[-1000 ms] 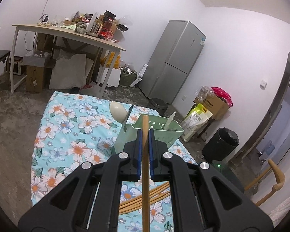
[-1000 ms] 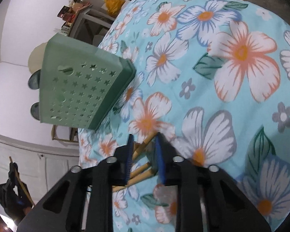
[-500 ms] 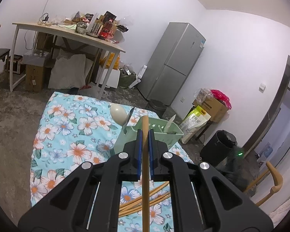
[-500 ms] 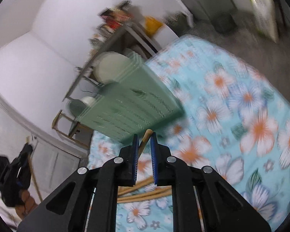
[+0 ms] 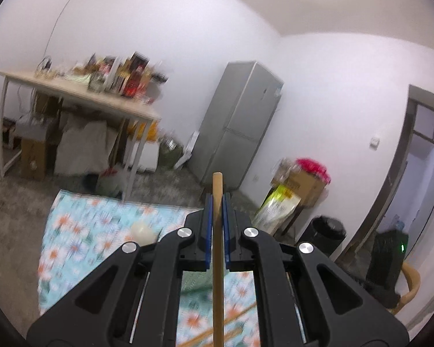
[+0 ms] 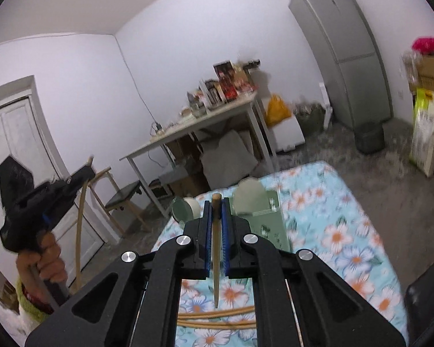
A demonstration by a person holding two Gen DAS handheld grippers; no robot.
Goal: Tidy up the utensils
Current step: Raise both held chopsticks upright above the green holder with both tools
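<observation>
My left gripper (image 5: 217, 202) is shut on a wooden chopstick (image 5: 218, 245) that runs straight out between its blue pads, raised above the floral cloth (image 5: 72, 231). My right gripper (image 6: 216, 205) is shut on another chopstick (image 6: 216, 260), whose thin end hangs back over the cloth. Just beyond the right gripper stands the green utensil holder (image 6: 257, 211), with a cream spoon (image 6: 192, 205) and a green spoon (image 6: 179, 211) beside it. Several loose chopsticks (image 6: 217, 316) lie on the cloth below. The right wrist view also shows the left gripper (image 6: 84, 173) in a hand (image 6: 46, 257).
A cluttered wooden table (image 5: 81, 98) stands behind the floral cloth, a grey fridge (image 5: 240, 121) at the far wall. Boxes and bags (image 5: 292, 190), a black bin (image 5: 324, 237) and a chair (image 6: 121, 199) stand around. A white door (image 6: 20, 144) is at left.
Both grippers have risen. The right one closed on a chopstick lying on the cloth, lifted it and rolled to point level. The left one kept its chopstick.
</observation>
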